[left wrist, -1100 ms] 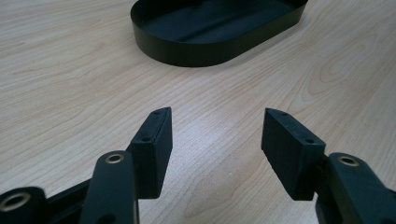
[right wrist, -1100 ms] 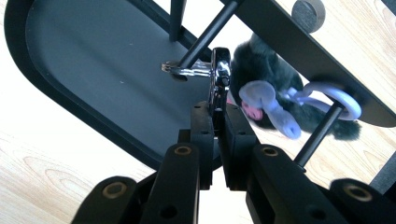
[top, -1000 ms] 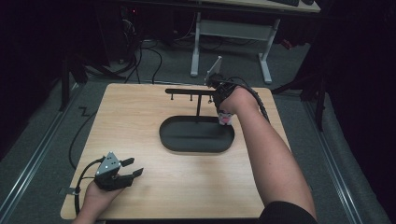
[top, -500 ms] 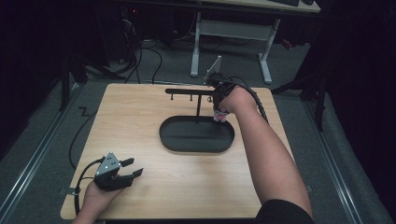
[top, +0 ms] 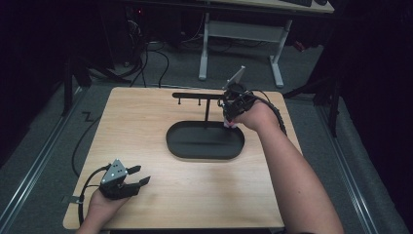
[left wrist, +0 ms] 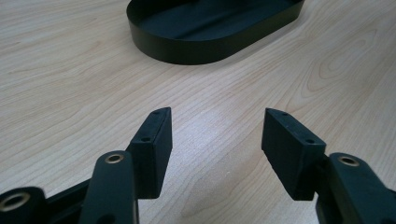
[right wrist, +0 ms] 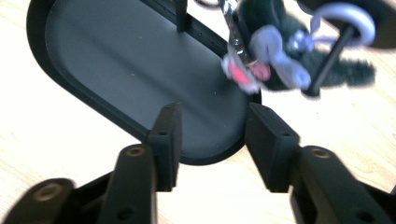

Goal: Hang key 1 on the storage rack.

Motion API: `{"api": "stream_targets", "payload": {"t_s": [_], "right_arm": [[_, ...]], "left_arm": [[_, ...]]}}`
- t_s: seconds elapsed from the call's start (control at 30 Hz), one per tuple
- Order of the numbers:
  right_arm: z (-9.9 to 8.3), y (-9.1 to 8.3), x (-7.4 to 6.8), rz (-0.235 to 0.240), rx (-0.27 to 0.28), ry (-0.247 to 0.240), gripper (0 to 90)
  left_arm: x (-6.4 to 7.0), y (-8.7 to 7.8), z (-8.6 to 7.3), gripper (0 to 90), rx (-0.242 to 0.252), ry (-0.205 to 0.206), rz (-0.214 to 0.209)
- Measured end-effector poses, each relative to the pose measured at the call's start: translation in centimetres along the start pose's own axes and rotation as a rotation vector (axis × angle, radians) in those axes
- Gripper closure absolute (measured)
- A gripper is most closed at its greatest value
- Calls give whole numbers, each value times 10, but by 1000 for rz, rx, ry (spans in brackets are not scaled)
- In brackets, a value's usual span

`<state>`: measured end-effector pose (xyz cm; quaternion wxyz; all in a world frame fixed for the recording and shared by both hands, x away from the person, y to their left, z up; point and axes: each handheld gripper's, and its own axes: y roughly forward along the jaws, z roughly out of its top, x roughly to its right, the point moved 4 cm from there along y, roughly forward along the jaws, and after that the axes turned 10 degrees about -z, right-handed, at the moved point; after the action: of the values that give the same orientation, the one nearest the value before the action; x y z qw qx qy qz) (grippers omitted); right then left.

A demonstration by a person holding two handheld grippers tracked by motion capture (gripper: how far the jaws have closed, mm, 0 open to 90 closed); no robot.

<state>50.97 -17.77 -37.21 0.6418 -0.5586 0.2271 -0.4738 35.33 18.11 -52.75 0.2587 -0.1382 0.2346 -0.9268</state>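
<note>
Keychain [right wrist: 271,60] work is the job in hand: a small dark furry charm with pale purple and pink parts and a metal clasp hangs from a peg at the right end of the black stand [top: 204,97], above the right end of the oval tray [top: 204,153] that forms the stand's base. The right gripper [right wrist: 210,135] sits just in front of and below the charm with its jaws parted and nothing between them, so it looks released from the charm rather than grasping it. In the high view this gripper [top: 233,105] is at the right end of the stand's crossbar, at the far side of the table [top: 146,126]. The left gripper [left wrist: 215,140] rests on the near left part of the table, well apart from the tray, its jaws spread wide and empty; the high view shows it [top: 127,181] lying idle under the person's left hand. My judgement is that the hanging step is at or close to its end. The next move calls for drawing the right gripper straight back toward the near side, keeping the open jaws clear of the clasp and the peg so the charm is not dragged off.
</note>
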Motion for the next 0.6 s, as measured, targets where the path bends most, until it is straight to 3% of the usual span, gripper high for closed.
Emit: {"api": "stream_targets", "payload": {"t_s": [0.27,0.6], "right_arm": [[-40,6,-6,5,141,1,367],[-95,25,-10,-4,312,27,376]], "left_arm": [[2,4,-1,432,-19,4,-5],[8,8,-1,429,-39,20,-8]]}}
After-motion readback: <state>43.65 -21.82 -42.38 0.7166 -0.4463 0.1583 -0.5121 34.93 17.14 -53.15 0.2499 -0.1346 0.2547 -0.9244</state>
